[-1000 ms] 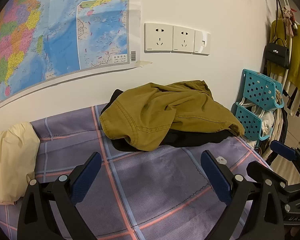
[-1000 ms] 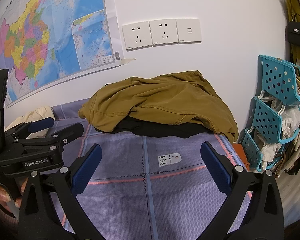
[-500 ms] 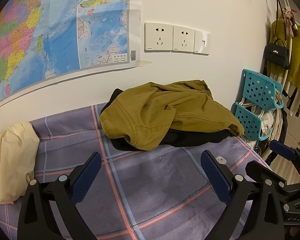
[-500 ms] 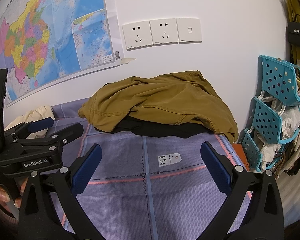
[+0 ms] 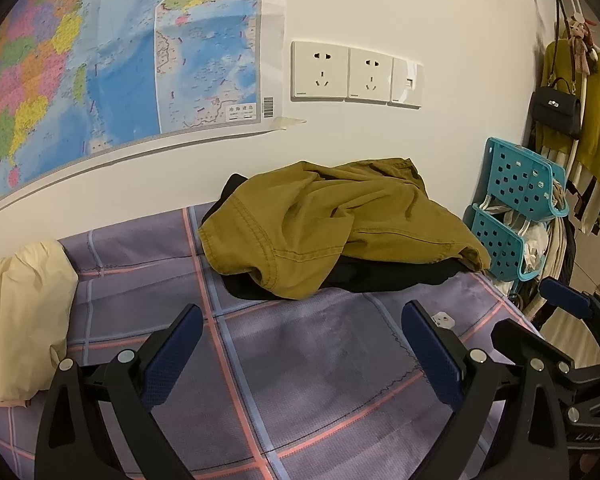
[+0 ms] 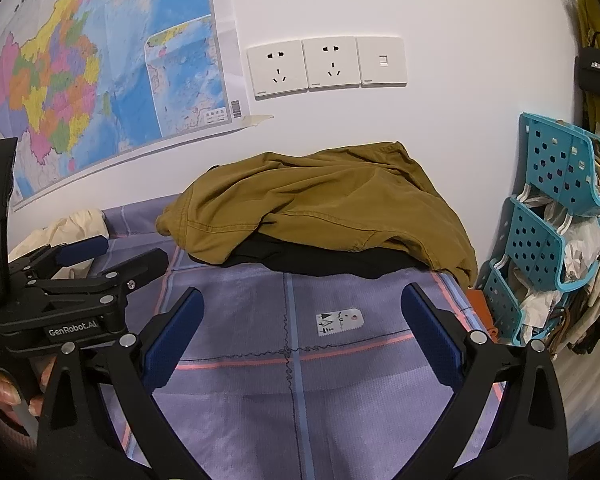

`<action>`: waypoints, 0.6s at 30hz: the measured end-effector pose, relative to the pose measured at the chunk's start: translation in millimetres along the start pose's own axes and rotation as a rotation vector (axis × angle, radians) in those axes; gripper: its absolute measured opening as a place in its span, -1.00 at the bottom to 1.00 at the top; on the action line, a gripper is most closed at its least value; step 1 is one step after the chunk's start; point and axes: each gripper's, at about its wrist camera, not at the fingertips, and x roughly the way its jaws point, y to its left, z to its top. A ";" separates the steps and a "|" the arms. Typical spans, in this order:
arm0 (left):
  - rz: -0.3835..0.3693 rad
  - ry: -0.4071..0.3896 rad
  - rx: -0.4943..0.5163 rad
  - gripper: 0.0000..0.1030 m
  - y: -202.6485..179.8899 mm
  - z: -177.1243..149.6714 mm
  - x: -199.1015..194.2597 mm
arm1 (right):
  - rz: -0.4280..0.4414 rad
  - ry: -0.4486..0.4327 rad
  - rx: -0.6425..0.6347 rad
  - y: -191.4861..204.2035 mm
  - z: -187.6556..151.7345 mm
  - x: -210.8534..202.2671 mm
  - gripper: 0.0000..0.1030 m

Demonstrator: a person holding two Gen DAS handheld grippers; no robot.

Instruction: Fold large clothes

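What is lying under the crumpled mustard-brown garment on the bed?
A black garment shows beneath the crumpled mustard-brown cotton garment, sticking out along its front edge on the purple plaid bedsheet. Its shape and extent are covered.

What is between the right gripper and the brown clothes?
Only purple checked sheet with a small white tag, seen in the right wrist view, between right gripper and brown clothes.

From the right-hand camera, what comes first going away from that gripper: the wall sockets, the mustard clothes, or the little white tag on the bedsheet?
From the right gripper:
1. White tag, on the sheet between the fingers.
2. Mustard garment, heaped farther back by the wall.
3. Wall sockets, up on the wall behind.
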 end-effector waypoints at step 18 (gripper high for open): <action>0.009 0.018 -0.009 0.87 2.9 -1.9 7.6 | 0.009 0.004 -0.042 4.0 7.9 8.4 0.89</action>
